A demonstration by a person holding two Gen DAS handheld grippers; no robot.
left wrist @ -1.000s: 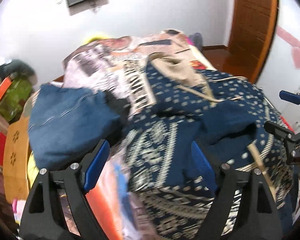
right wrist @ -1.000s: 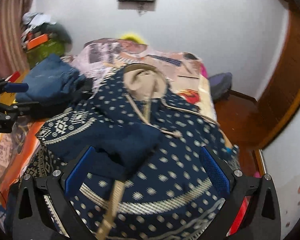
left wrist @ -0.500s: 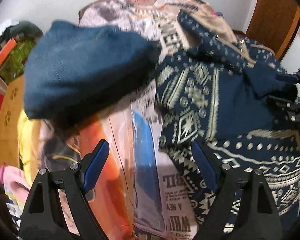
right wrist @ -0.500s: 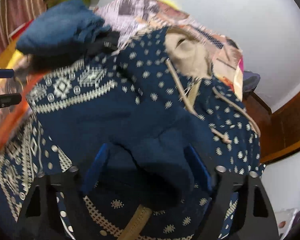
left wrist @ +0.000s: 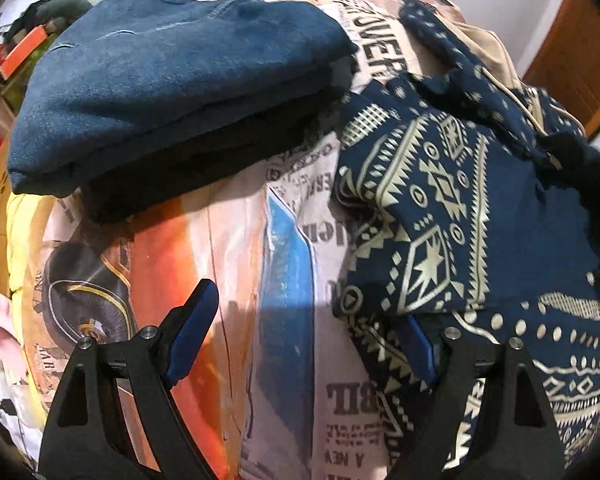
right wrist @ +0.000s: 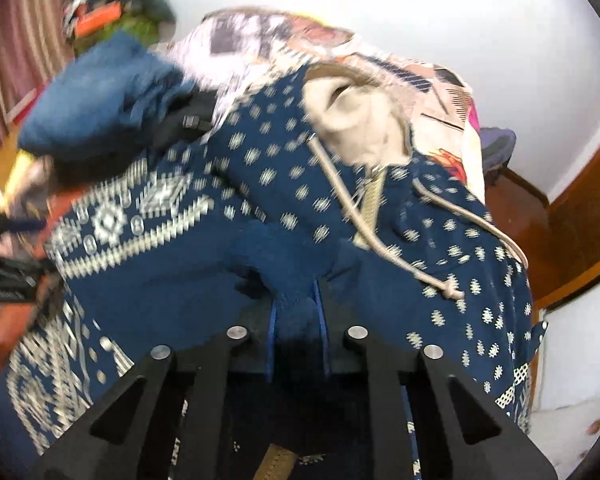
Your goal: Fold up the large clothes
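A navy hooded garment [left wrist: 472, 216] with cream patterns lies spread on the bed; it also fills the right wrist view [right wrist: 260, 208], its beige hood lining [right wrist: 356, 120] and drawstrings up. My right gripper [right wrist: 296, 320] is shut on a plain navy cuff of the garment [right wrist: 296, 304]. My left gripper [left wrist: 304, 340] is open, low over the bed sheet [left wrist: 228, 248] at the garment's left edge, its right finger [left wrist: 420, 348] touching the patterned cloth.
A folded blue garment on a black one [left wrist: 172, 64] sits at the left of the bed, also in the right wrist view [right wrist: 100, 92]. A wooden door [left wrist: 580, 48] is at the right. Clutter [right wrist: 108, 20] stands by the curtain.
My right gripper has closed on the navy cuff. My left gripper has dropped down toward the sheet at the garment's left edge and stays open.
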